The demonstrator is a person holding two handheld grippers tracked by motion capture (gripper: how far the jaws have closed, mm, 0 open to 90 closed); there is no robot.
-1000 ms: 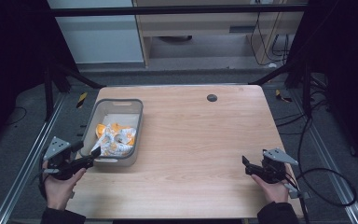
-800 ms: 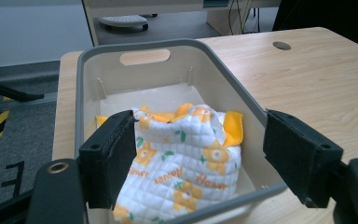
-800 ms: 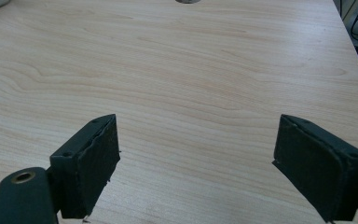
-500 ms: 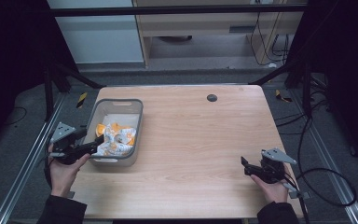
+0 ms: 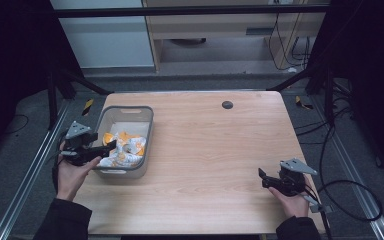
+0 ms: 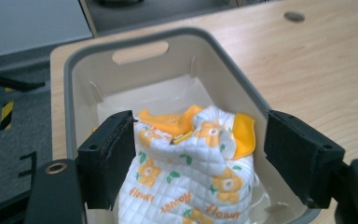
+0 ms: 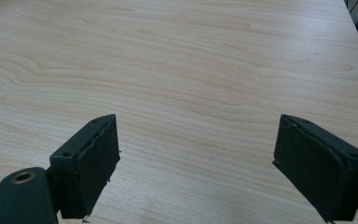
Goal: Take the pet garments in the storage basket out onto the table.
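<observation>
Grey plastic forms the bin [image 5: 145, 131] that stands near the table's [image 5: 215, 150] left edge, its long side running along that edge and its far end closer to the far left corner. Inside it lies a quilted cloth [image 5: 122, 149], white with orange flowers and green leaves and an orange lining, bunched up toward the near end of the bin. In the left gripper view the cloth [image 6: 191, 172] rises in a crumpled mound with the word "flower" printed on it, and the bin's [image 6: 135, 39] far wall with its handle slot shows beyond.

The left gripper [image 5: 109, 148] reaches over the bin's left rim from outside the table's left edge, held by the person's left hand [image 5: 70, 172]. Its jaws stand wide apart, one on either side of the cloth mound; the left jaw sits just beside the fabric, perhaps brushing it, while the right jaw is clear of it. Nothing is clamped.

The right gripper [image 5: 261, 178] rests low near the table's near right corner, held by the right hand [image 5: 292, 202], well apart from the bin. In the right gripper view its jaws are spread wide over bare wood [image 7: 191, 70], holding nothing.

A small dark round disc [image 5: 227, 104] sits near the table's far edge
</observation>
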